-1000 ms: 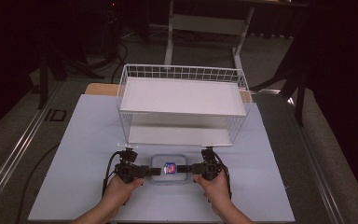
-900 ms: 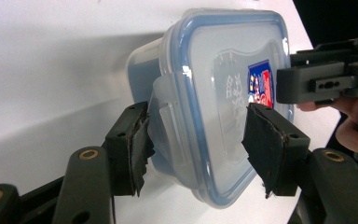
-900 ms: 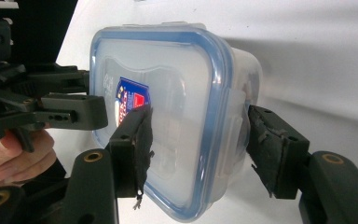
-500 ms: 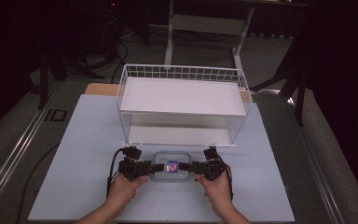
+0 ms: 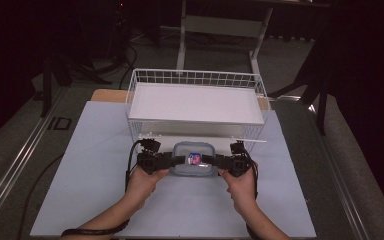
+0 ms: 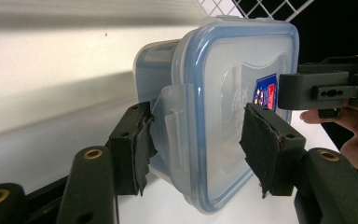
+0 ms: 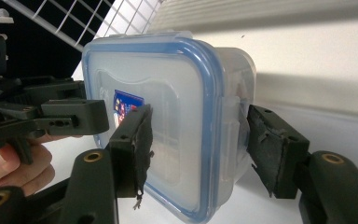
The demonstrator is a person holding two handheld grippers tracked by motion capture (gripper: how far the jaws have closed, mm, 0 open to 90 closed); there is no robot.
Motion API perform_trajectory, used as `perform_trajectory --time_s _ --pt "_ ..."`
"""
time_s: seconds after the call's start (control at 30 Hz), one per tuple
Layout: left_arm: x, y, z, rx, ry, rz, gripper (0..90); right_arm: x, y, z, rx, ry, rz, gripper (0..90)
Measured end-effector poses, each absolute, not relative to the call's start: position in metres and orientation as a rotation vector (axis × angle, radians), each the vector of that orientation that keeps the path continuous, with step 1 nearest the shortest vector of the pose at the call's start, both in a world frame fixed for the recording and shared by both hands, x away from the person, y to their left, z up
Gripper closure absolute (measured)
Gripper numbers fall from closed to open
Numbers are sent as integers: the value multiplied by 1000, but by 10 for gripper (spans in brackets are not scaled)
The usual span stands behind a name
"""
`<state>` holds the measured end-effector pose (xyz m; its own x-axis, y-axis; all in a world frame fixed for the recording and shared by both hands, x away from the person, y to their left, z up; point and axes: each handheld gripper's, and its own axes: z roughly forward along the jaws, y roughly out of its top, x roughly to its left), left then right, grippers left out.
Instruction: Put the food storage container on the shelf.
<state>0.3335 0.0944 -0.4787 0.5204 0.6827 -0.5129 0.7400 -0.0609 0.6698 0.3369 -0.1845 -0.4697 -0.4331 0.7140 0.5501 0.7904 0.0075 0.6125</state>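
Grey tabletop (image 5: 310,150) with metal rails along both long edges, covered across the middle by a large pale blue-white rectangular mat (image 5: 90,170); strip of light wooden board (image 5: 109,95) peeking out at the mat's far left corner. On the mat's far half, a white wire-mesh two-level shelf rack (image 5: 195,102) with a flat white panel as its upper level and a lower level just above the mat. Near half of the mat plain, its front edge reaching close to the tabletop's near border. Dark floor (image 5: 145,50) beyond the tabletop
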Motion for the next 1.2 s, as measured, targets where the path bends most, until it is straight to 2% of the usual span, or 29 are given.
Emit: perform_trajectory --time_s 0.53,0.97,1.2 --pt "365 92 -503 1744 1186 -13 449 373 -187 -494 -1647 -2146 -1468 416" --pt "377 95 -518 1695 1196 0 449 388 -183 -506 -1687 -2112 -1489 415" --pt "381 99 -524 1658 1139 13 448 392 -184 -509 -1692 -2081 -1527 411"
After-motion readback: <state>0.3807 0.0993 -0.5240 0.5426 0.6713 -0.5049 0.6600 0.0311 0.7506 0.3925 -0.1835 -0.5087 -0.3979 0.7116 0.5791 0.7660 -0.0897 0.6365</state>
